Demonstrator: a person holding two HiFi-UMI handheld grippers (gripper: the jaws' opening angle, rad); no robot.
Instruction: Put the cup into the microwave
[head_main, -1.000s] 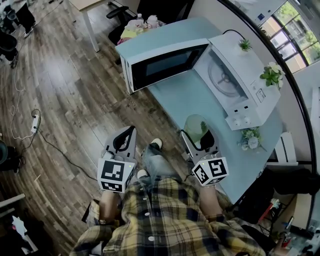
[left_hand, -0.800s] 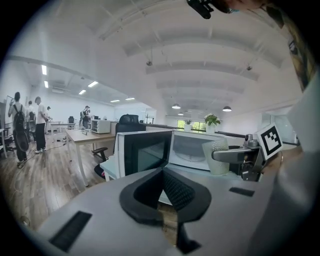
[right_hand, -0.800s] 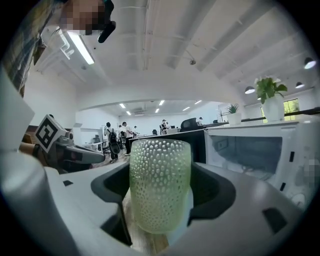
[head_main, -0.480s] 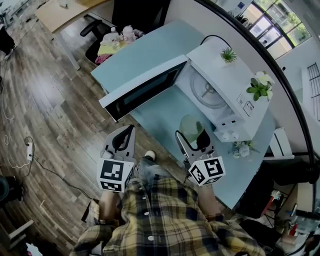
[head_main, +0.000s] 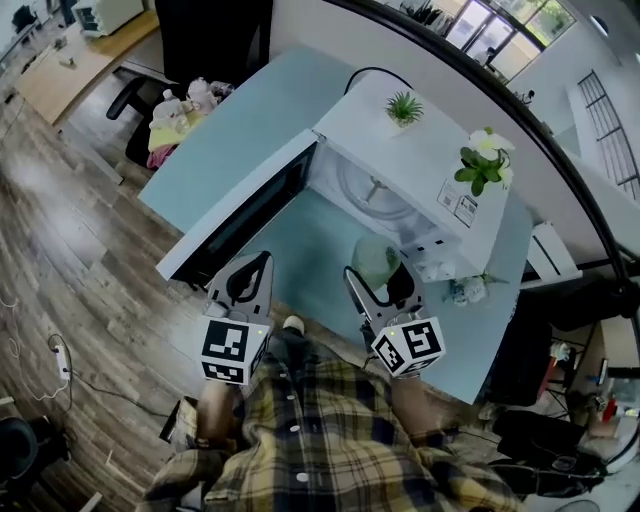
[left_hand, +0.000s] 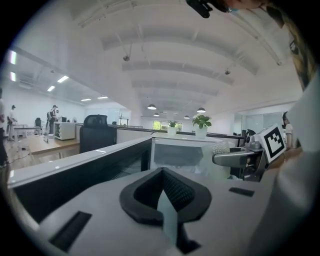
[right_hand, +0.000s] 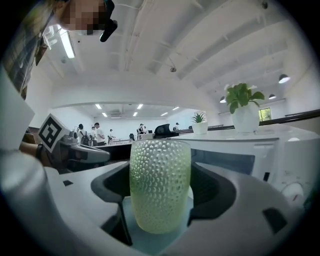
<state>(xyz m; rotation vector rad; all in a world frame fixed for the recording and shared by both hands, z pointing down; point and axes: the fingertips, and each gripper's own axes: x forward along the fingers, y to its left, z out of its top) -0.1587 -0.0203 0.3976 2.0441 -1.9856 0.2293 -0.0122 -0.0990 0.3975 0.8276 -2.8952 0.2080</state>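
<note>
- On the light-blue table (head_main: 250, 130), a white microwave (head_main: 420, 165) stands with its door (head_main: 240, 215) swung wide open and its cavity facing the person.
- Left tongs (head_main: 262, 262): at the table's near edge, close to the open door, jaws closed to a thin slit with nothing between them.
- Right tongs (head_main: 377, 278): over the table, just in front of the open cavity, jaws clamped on the cup.
- Potted plants (head_main: 404, 105): on the microwave's roof.
- Cup (right_hand: 160, 185): pale green, dimpled, upright, still outside the microwave.
</note>
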